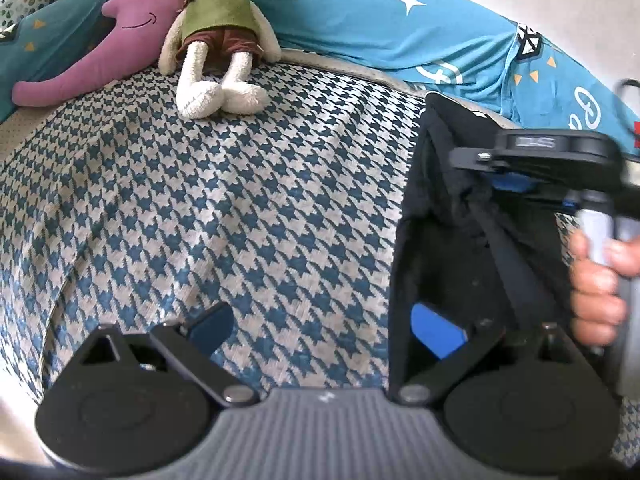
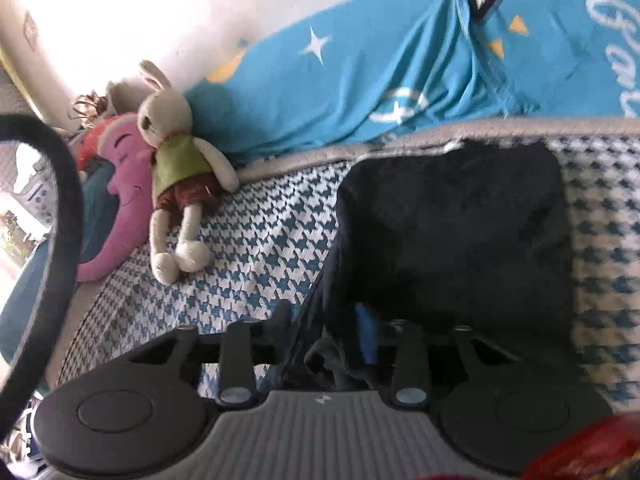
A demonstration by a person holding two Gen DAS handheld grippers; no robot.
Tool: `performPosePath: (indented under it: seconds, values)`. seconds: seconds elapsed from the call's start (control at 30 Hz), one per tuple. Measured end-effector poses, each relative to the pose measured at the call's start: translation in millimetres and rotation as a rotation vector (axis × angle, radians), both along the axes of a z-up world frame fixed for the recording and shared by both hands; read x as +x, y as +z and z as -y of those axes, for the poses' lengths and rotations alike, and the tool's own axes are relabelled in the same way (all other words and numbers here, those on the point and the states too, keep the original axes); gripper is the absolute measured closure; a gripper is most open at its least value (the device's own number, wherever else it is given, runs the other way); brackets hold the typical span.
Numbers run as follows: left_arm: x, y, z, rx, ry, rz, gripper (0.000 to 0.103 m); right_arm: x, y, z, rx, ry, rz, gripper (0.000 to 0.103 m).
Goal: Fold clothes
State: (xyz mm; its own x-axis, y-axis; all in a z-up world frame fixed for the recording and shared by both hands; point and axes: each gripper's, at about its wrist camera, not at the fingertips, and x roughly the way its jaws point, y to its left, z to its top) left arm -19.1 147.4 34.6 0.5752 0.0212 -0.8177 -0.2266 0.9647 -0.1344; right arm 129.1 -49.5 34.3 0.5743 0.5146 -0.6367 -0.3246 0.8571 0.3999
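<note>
- Dark navy garment (image 2: 452,224) lay on the houndstooth cover (image 1: 224,208), near its far edge, beside the blue quilt (image 1: 400,28).
- Your left gripper (image 1: 326,330) stood wide apart, gripping nothing; its right finger (image 1: 436,330) overlapped the garment's edge.
- Your right gripper (image 2: 324,338) was closed on a bunched fold of the garment.
- Your hand (image 1: 600,284) gripped the right handle.
- Rabbit toy (image 1: 218,36) sat well apart, to the left.

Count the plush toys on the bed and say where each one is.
2 clearly. The rabbit plush sits against the blue quilt; the purple plush lies to its left in the left wrist view. More may be hidden behind them.
</note>
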Motion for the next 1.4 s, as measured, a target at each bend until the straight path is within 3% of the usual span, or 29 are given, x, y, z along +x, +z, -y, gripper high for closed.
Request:
performPosePath:
  seconds: [0.2,0.5,0.57,0.6,0.7,0.93,1.1,1.23,1.4]
  values:
    - [0,-4,-2,-0.031,0.030,-0.018,0.003,-23,3,18,-0.043,0.058,0.014,0.061]
    - [2,-14,-1,-0.008,0.029,-0.052,0.003,-37,-14,-2,-0.202,0.149,0.131,0.061]
    - [1,-15,-3,-0.007,0.034,-0.058,0.003,-37,-16,-7,-0.231,0.155,0.157,0.067]
    - [1,-16,-4,-0.006,0.036,-0.061,0.003,-37,-16,-8,-0.234,0.148,0.163,0.081]
    - [-1,-17,-5,-0.016,0.039,-0.069,0.003,-38,-11,-9,-0.213,0.138,0.168,0.089]
    - [-2,-16,-3,-0.018,0.028,-0.071,0.003,-39,-12,-27,-0.185,0.169,0.175,0.092]
    - [-1,-17,-3,-0.013,0.037,-0.077,0.003,-39,-24,-45,-0.173,0.209,0.164,0.091]
    - [0,-18,-4,-0.010,0.043,-0.086,0.003,-39,-31,-49,-0.171,0.234,0.159,0.081]
    - [1,-17,-1,0.013,0.036,-0.080,0.003,-39,-15,-32,-0.067,0.207,0.115,0.082]
